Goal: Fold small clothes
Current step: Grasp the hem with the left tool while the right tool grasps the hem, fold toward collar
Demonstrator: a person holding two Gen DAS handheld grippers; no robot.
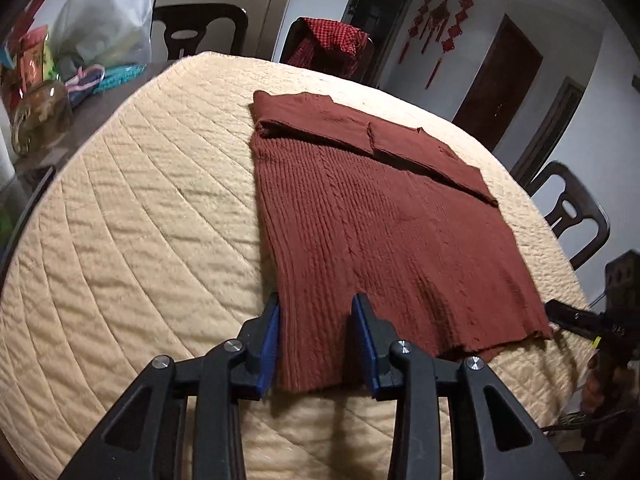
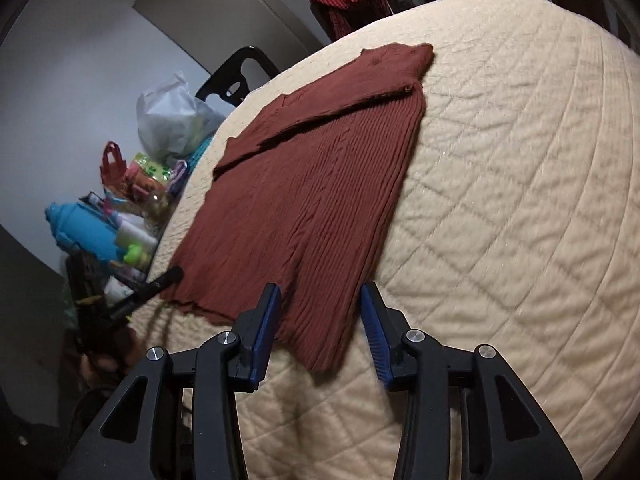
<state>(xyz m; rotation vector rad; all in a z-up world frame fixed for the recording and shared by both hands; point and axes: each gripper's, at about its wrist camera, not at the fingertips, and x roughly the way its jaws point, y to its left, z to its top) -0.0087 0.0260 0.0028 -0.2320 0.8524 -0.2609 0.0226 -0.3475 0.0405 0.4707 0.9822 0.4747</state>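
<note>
Blue-padded fingers [image 1: 269, 344] of the left claw [image 1: 318, 344] filled the bottom of the left wrist view, spread apart and pitched down at the near left corner of the sweater [image 1: 380, 216]. That corner lay between the pads, but whether either pad pressed on the knit was not clear; the cloth looked flat and slack. In the right wrist view the right claw [image 2: 320, 332] stood the same way, spread wider, with the sweater's near right corner [image 2: 320, 344] lying between its pads and a gap showing on the right side. The rust-red ribbed sweater lay flat on the quilted cream cover [image 1: 140, 220] of the round desk, its sleeves folded across the chest at the far end and its hem towards the cameras. Each claw showed as a dark tip at the edge of the other's view: the right one [image 1: 568, 314] just beside the hem's right corner, with part of a hand [image 1: 604, 380] behind it, cut off by the frame; the left one [image 2: 168, 278] touching or just beside the hem's left corner, with its hand lost in shadow. Both views were blurred near the rim. Clutter [image 2: 120, 208] of bags and bottles sat beyond the desk's left side, too smeared to name piece by piece. A red checked cloth [image 1: 332, 46] hung over a far chair [image 1: 200, 28].
</note>
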